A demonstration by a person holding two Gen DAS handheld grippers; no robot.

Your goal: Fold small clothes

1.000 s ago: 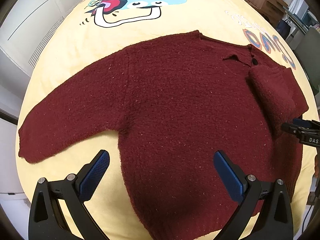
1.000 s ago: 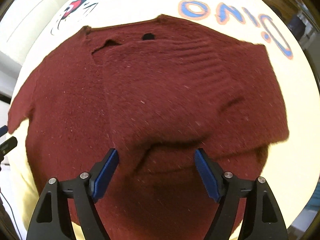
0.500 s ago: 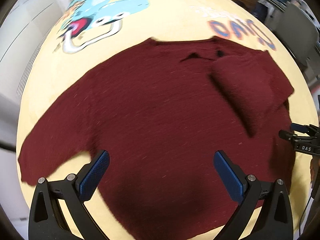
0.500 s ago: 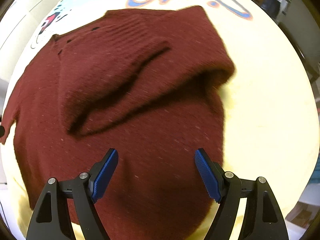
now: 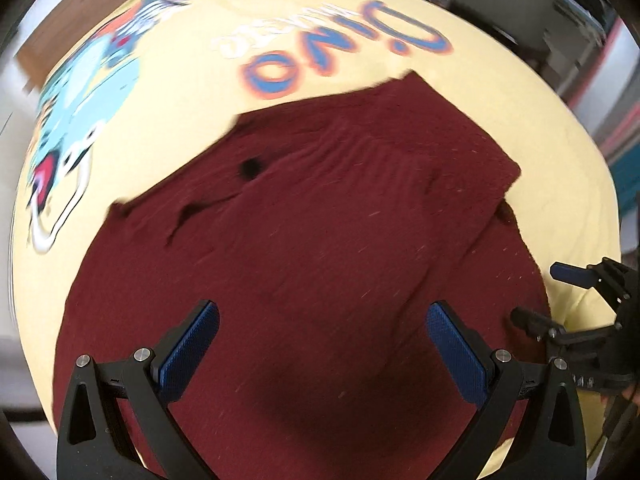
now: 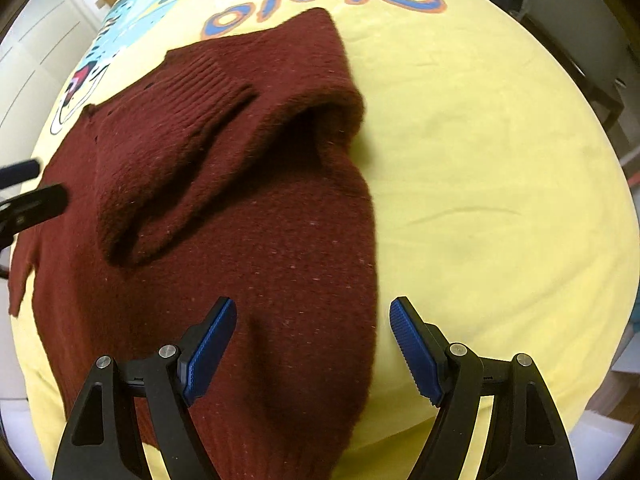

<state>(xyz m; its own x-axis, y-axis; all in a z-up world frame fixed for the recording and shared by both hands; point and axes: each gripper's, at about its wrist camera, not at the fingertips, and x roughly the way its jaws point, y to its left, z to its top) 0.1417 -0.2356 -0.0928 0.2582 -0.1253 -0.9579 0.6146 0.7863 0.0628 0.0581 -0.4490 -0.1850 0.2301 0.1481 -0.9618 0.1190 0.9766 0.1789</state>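
Note:
A small dark red knitted sweater lies flat on a yellow printed cloth; it also shows in the right wrist view. Its right sleeve is folded across the chest. My left gripper is open and empty above the sweater's body. My right gripper is open and empty over the sweater's right side edge, one finger over the knit, the other over bare cloth. The right gripper's fingertips show at the right edge of the left wrist view. The sweater's left sleeve is out of view.
The yellow cloth carries a blue "Dino" lettering beyond the collar and a cartoon dinosaur print at the far left. Furniture and boxes stand past the table's far edge.
Both grippers have swung to the right over the sweater. The left view now faces the collar and folded sleeve; the right view now reaches the sweater's right edge and bare cloth. Both stayed open.

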